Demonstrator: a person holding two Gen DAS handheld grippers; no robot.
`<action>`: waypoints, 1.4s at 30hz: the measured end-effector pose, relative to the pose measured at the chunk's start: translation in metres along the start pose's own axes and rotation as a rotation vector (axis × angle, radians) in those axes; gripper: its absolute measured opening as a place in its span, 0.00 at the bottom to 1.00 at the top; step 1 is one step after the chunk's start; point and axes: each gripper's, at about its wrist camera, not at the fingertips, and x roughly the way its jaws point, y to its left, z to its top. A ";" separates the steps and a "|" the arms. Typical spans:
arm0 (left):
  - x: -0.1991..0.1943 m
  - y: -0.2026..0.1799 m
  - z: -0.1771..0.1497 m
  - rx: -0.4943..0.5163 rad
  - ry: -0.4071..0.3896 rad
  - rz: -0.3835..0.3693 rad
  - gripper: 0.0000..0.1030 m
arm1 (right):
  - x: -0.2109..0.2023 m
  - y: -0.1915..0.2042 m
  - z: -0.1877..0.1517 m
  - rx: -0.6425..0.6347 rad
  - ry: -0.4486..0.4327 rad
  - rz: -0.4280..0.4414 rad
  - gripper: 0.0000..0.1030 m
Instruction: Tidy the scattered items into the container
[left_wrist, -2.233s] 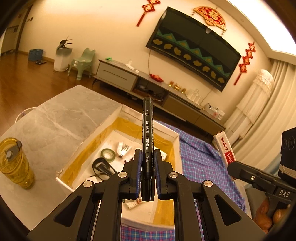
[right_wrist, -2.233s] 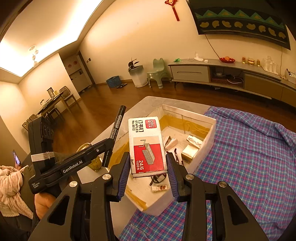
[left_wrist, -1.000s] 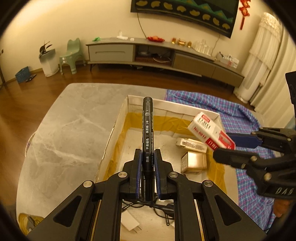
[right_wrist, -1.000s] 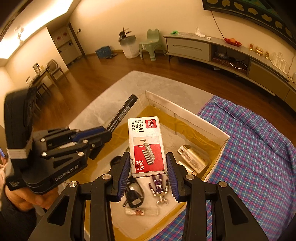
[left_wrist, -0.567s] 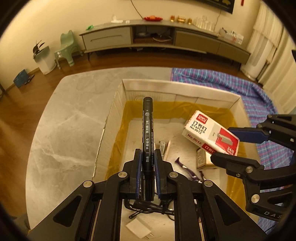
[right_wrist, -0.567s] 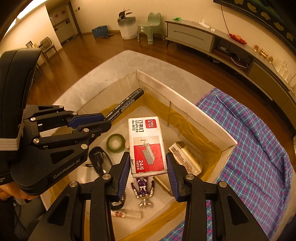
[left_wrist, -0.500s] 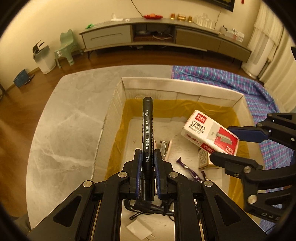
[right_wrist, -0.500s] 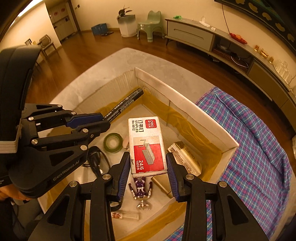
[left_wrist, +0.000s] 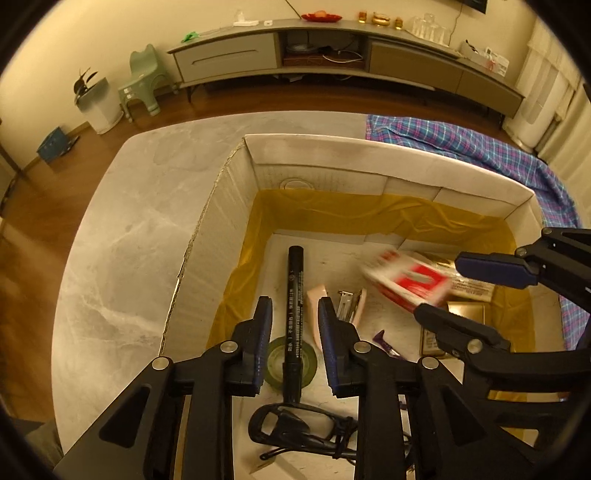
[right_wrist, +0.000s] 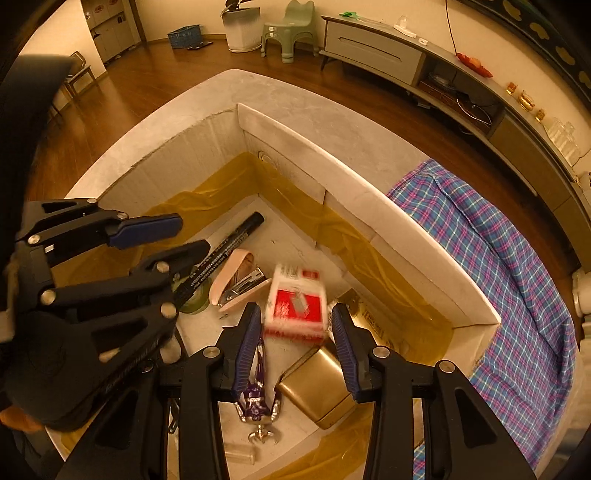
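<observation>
Lying between open left hand-held gripper (left_wrist: 295, 317) fingers, marker (left_wrist: 294, 325), inside box (left_wrist: 369, 157)

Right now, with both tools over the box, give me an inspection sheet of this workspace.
Surface: grey marble table; plaid cloth beside the box.
Job's things: black marker and blurred staples box, both between open jaws, inside the cardboard box.
Clutter: pink stapler, green tape roll, gold case, purple figure, black glasses.
Grippers: left tool open; right tool open.
Cables: black cord on the box floor.
Surroundings: TV cabinet, green stool, wood floor.
</observation>
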 end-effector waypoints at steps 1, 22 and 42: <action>-0.001 -0.001 0.000 0.004 -0.002 0.000 0.27 | 0.000 -0.001 0.000 0.001 -0.001 -0.001 0.41; -0.100 -0.007 -0.053 0.010 -0.170 0.079 0.47 | -0.076 0.010 -0.063 -0.037 -0.080 0.072 0.54; -0.193 -0.051 -0.164 0.038 -0.327 0.083 0.54 | -0.177 0.065 -0.188 -0.217 -0.221 0.002 0.61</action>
